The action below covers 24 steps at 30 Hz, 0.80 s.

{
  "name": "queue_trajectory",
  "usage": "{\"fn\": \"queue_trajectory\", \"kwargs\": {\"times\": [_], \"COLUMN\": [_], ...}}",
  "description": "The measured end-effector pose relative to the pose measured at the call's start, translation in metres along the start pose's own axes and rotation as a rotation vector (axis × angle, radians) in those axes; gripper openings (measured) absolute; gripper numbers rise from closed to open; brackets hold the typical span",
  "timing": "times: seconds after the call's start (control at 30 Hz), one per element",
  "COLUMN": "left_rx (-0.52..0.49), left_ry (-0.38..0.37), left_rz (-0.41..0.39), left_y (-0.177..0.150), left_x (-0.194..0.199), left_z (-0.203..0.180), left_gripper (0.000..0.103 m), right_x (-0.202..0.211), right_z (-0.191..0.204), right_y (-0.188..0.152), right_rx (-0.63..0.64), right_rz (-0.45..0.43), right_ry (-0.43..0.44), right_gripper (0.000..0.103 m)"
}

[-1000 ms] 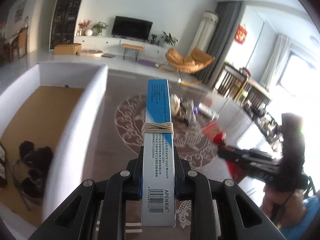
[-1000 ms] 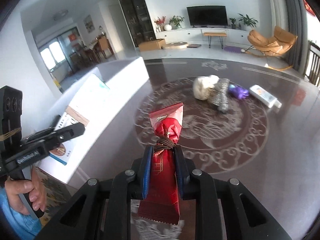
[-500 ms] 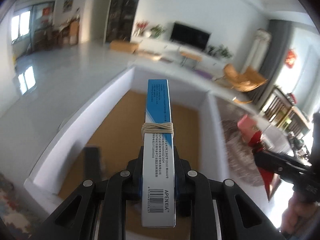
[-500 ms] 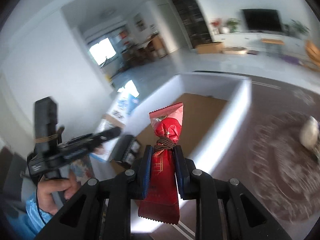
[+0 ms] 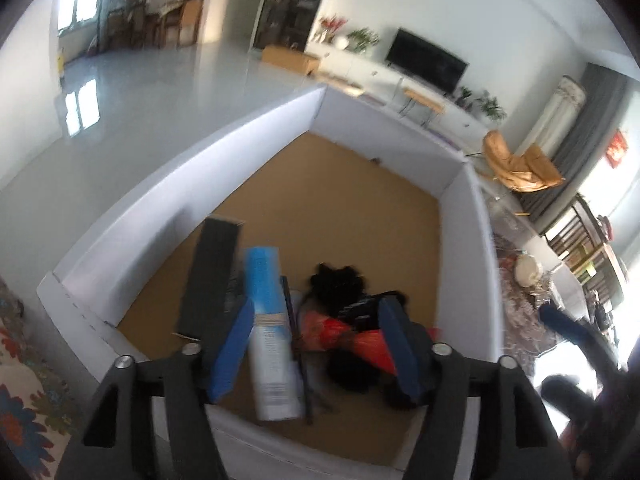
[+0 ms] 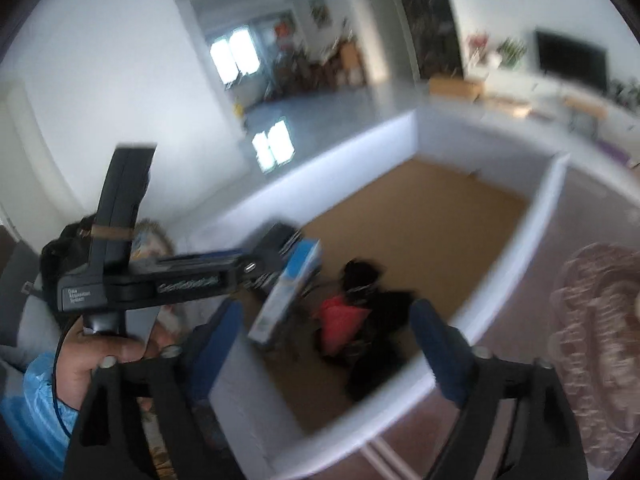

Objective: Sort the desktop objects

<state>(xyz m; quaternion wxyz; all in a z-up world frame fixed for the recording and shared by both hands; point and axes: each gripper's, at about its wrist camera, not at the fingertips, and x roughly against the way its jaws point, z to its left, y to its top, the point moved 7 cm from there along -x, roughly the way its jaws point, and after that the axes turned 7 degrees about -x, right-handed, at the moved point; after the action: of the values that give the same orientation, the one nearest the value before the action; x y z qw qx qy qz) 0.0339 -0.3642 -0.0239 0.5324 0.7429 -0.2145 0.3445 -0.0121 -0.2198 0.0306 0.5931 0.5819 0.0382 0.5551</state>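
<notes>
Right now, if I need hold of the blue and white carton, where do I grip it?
The blue and white carton is long and slim, pointing away from the left gripper, whose opening jaws flank it. Probably pinch its two long sides near the rubber band at mid-length, coming from above its near end.

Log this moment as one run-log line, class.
left claw: opening, blue box released | right claw: opening, red packet in white bin
</notes>
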Motion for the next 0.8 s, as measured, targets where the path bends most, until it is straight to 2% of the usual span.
{"fn": "queue_trajectory", "kwargs": {"times": [0.03,0.13,0.27,0.33,0.37,0.4,0.47,0.53,0.6,0.67,0.8], "left_rx": [-0.017,-0.09,-0.214,-0.287,-0.315,-0.355,-0.423,-0.482,-0.535,-0.594,-0.665], "left_ry": [-0.01,-0.066,-0.17,-0.222,-0.241,-0.273,-0.301,-0.289,-0.275,-0.243,-0.13], "left_rz": [-0.012,-0.038,-0.054,-0.057,-0.056,-0.05,-0.026,0.01,0.041,0.081,0.126], "left_y": [0.001,0.002,-0.007,-0.018,-0.024,-0.034,-0.052,-0.07,-0.087,-0.102,-0.114], "left_x": [0.005,0.015,0.034,0.043,0.046,0.045,0.036,0.02,-0.005,-0.035,-0.083], "left_z": [-0.01,-0.051,-0.129,-0.172,-0.189,-0.214,-0.25,-0.278,-0.302,-0.322,-0.34], "left_gripper": [0.068,0.069,0.072,0.092,0.097,0.103,0.103,0.103,0.103,0.103,0.103], "right_x": [0.015,0.044,0.068,0.086,0.093,0.103,0.116,0.127,0.134,0.139,0.136], "right_z": [-0.018,-0.088,-0.2,-0.248,-0.266,-0.283,-0.314,-0.338,-0.353,-0.365,-0.364], "right_y": [-0.001,-0.022,-0.077,-0.104,-0.112,-0.12,-0.137,-0.151,-0.158,-0.16,-0.158], "right_rx": [-0.009,-0.073,-0.191,-0.259,-0.283,-0.302,-0.328,-0.348,-0.391,-0.461,-0.446], "right_rz": [-0.046,-0.103,-0.022,0.026,0.047,0.07,0.109,0.122,0.096,0.077,0.087], "right_ry": [-0.056,-0.239,-0.544,-0.648,-0.68,-0.707,-0.744,-0.776,-0.754,-0.748,-0.762], "right_gripper": [0.103,0.103,0.103,0.103,0.103,0.103,0.103,0.103,0.103,0.103,0.103]}}
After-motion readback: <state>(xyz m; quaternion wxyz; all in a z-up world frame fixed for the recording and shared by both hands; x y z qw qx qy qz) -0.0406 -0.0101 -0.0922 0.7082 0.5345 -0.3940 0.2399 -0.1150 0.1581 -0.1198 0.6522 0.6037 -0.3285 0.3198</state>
